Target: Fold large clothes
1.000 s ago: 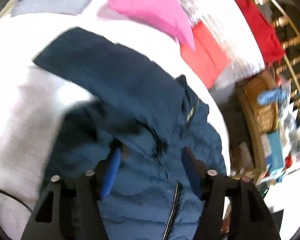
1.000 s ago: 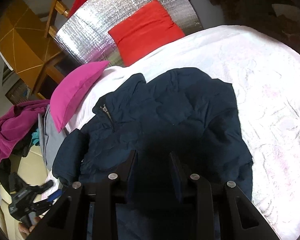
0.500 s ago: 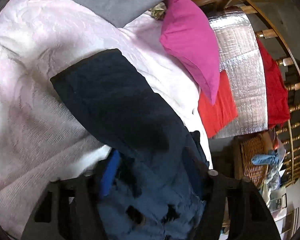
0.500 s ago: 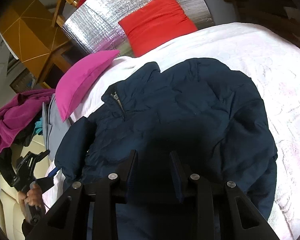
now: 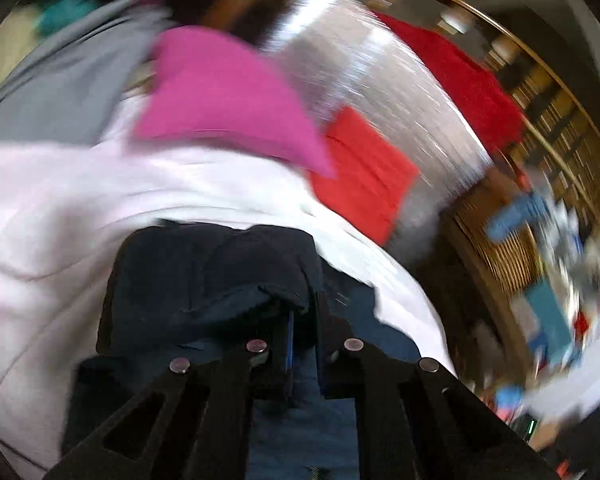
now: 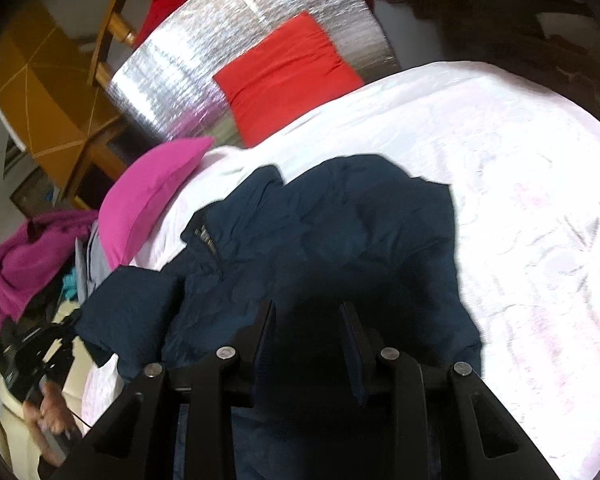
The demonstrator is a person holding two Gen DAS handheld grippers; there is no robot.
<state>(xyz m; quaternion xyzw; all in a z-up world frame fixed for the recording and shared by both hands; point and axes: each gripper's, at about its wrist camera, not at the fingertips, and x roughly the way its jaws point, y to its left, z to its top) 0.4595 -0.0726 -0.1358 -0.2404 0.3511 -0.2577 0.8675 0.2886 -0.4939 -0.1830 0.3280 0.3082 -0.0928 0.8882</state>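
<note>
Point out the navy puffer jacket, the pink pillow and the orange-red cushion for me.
Navy quilted puffer jacket [image 6: 340, 232]: right wrist view, on its chest panel.
Pink fabric pillow [image 6: 148, 196]: right wrist view, on its middle.
Orange-red square cushion [image 6: 284, 76]: right wrist view, on its centre.

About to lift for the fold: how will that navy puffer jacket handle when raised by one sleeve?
The navy puffer jacket will probably flop and drape; its sleeve already bends over the left gripper. Quilted padding suggests it is bulky yet light. The smooth shell may slip.

Navy puffer jacket [image 6: 340, 240], rumpled, on bed
</note>
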